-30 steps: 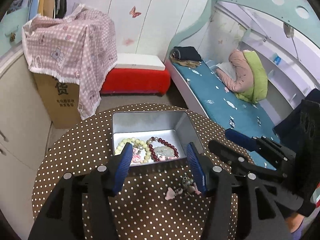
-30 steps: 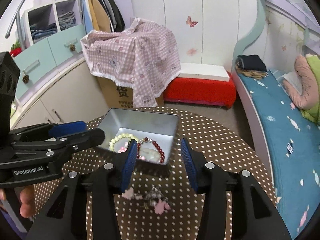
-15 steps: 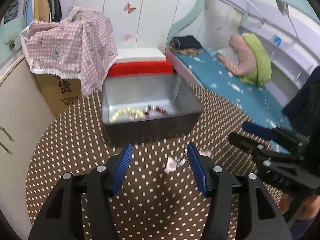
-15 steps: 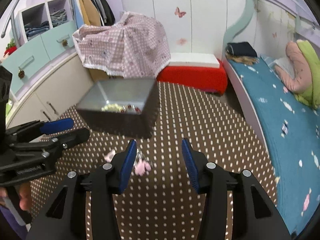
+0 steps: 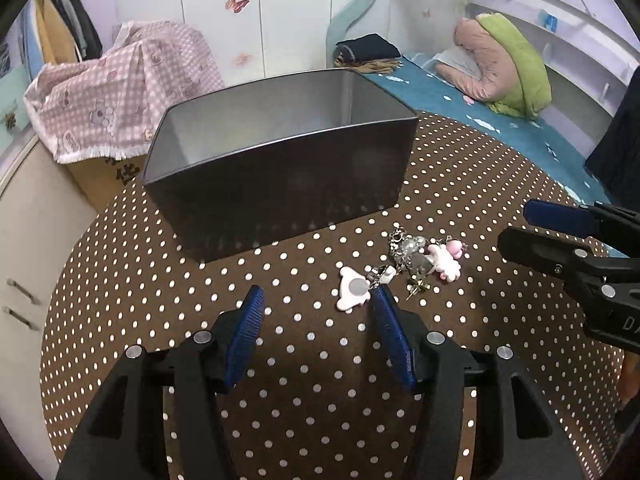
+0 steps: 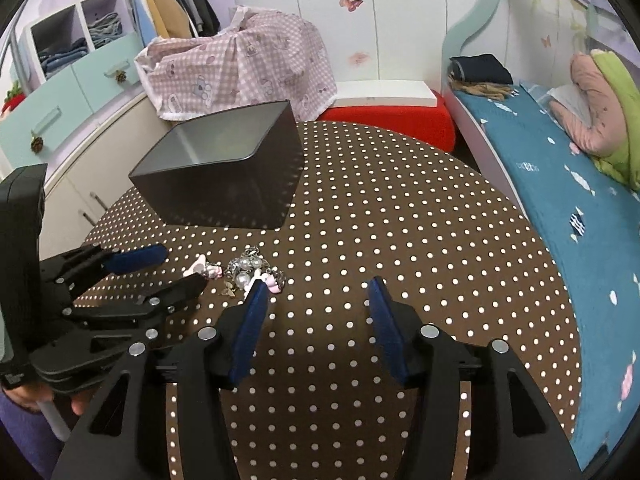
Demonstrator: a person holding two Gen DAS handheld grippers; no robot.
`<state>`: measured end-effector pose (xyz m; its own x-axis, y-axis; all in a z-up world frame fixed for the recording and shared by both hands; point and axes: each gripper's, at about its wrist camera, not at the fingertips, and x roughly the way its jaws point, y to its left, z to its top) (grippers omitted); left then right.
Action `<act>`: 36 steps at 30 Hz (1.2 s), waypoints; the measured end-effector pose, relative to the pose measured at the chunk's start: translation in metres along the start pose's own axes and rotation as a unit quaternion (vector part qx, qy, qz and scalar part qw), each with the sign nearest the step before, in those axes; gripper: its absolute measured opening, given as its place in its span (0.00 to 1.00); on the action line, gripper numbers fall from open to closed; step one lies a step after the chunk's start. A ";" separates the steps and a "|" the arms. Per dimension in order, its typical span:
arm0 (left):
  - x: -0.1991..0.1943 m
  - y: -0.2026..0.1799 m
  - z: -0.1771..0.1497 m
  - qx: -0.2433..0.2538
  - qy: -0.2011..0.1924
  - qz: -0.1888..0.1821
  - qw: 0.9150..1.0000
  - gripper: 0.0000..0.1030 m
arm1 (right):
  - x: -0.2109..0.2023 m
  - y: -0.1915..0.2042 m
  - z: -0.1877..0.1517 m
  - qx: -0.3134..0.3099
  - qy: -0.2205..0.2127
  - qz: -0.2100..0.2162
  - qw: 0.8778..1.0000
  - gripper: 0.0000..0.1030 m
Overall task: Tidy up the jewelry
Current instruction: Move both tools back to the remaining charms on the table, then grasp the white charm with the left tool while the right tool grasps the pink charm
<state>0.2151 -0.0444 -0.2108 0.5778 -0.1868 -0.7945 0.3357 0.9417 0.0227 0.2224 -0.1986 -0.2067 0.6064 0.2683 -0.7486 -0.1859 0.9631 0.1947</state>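
A grey metal box (image 5: 280, 160) stands on the brown polka-dot round table (image 5: 320, 380); from this low angle its contents are hidden. It also shows in the right wrist view (image 6: 224, 176). A small heap of jewelry with pink charms, pearls and chain (image 5: 404, 264) lies on the table in front of the box, and shows in the right wrist view too (image 6: 244, 272). My left gripper (image 5: 318, 300) is open and empty, low over the table, its right fingertip beside a pink charm (image 5: 352, 290). My right gripper (image 6: 316, 288) is open and empty, just right of the heap.
A bed with a teal sheet (image 6: 560, 152) runs along the right. A red bench (image 6: 384, 116), a box under a pink checked cloth (image 6: 240, 60) and white cupboards (image 6: 80, 184) stand behind and left of the table.
Both grippers have dropped low toward the table and nearer the jewelry heap. The beads inside the box have gone out of sight behind its wall. Both stay open.
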 end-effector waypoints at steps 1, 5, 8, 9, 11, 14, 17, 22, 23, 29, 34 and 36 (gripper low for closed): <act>0.000 -0.001 0.001 0.002 0.000 -0.003 1.000 0.50 | 0.000 0.000 -0.001 0.000 0.000 0.001 1.000 0.50; -0.001 -0.008 0.002 0.024 -0.007 -0.017 1.000 0.20 | 0.003 0.002 0.000 -0.001 0.001 0.003 1.000 0.50; -0.002 -0.009 0.001 0.028 -0.010 -0.019 0.999 0.14 | 0.004 0.003 0.000 -0.002 0.002 0.004 1.000 0.50; -0.002 -0.008 0.001 0.026 -0.010 -0.022 0.999 0.14 | 0.005 0.004 0.000 -0.002 0.003 0.003 1.000 0.50; -0.003 -0.004 0.001 0.021 -0.008 -0.021 1.000 0.14 | 0.005 0.005 -0.001 -0.003 0.003 0.004 1.000 0.50; -0.006 0.007 -0.003 0.009 -0.006 -0.018 1.000 0.14 | 0.006 0.007 -0.002 -0.005 0.005 0.003 1.000 0.50; -0.012 0.016 -0.006 0.002 -0.006 -0.021 1.000 0.14 | 0.006 0.009 -0.003 -0.007 0.007 0.005 1.000 0.50; -0.022 0.034 -0.012 -0.022 -0.007 -0.014 1.000 0.14 | 0.010 0.017 -0.008 -0.016 0.013 0.007 1.000 0.50; -0.023 0.036 -0.014 -0.024 -0.005 0.000 1.000 0.14 | 0.011 0.018 -0.009 -0.019 0.015 0.006 1.000 0.50; -0.039 0.050 -0.019 -0.053 -0.027 0.002 0.998 0.14 | 0.016 0.030 -0.012 -0.042 0.019 0.001 0.999 0.50; -0.045 0.052 -0.019 -0.056 -0.036 0.035 0.997 0.14 | 0.024 0.039 -0.009 -0.062 0.025 -0.012 0.998 0.48; -0.044 0.055 -0.019 -0.063 -0.033 0.021 0.997 0.14 | 0.026 0.042 -0.007 -0.067 0.028 -0.008 0.997 0.38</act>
<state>0.1937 0.0207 -0.1857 0.6375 -0.1611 -0.7534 0.2166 0.9759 -0.0254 0.2248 -0.1513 -0.2225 0.5666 0.2481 -0.7857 -0.2806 0.9547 0.0991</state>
